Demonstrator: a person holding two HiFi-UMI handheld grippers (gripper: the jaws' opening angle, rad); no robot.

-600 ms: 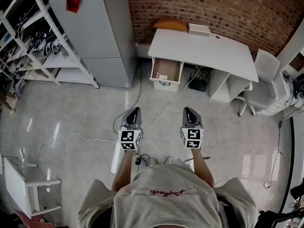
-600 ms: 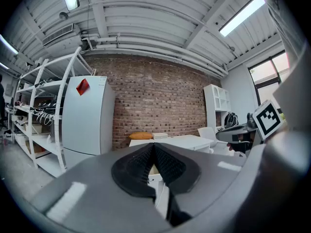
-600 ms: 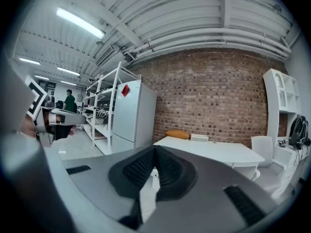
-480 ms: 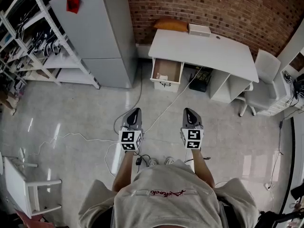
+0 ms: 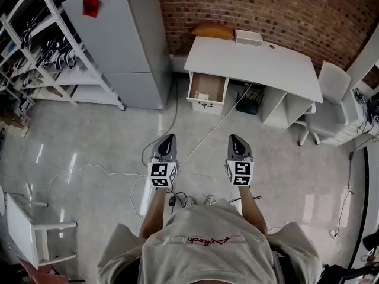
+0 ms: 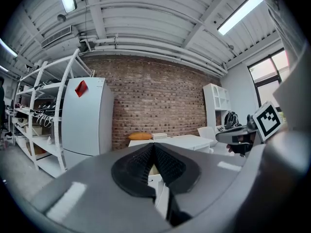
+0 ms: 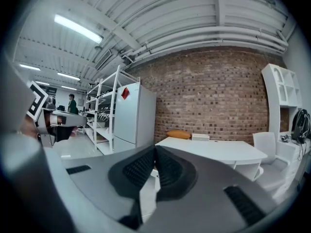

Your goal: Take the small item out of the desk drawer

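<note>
Standing well back from the white desk [image 5: 254,61], the person holds both tools out level, left gripper [image 5: 168,141] and right gripper [image 5: 235,141] each pressed shut on nothing. The drawer [image 5: 206,103] already hangs open under the desk; any small item inside is too tiny to make out. Approach, reach and pickup are all yet to do.

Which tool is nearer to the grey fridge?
Left. The left tool is below and slightly right of the fridge in the head view; the right tool is farther right again.
</note>
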